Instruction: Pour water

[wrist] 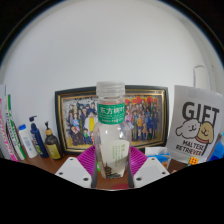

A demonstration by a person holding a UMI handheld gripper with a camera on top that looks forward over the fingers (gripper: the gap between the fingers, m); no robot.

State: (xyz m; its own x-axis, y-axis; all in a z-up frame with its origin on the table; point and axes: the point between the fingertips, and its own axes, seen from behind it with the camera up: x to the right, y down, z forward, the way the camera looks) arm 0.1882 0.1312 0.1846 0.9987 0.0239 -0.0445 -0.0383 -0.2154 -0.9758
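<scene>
A clear plastic water bottle (pixel 111 125) with a green label and a pale cap stands upright between my fingers. My gripper (pixel 111 168) is shut on the bottle's lower body, with the magenta pads (pixel 88 160) pressing on both sides. The bottle's base is hidden between the fingers. No cup or glass shows in this view.
Behind the bottle a gold-framed group photo (pixel 75 120) leans against a white wall. A white box printed GIFT (pixel 195 125) stands to the right. Several toiletry bottles and tubes (pixel 35 138) stand to the left on a brown tabletop (pixel 60 160).
</scene>
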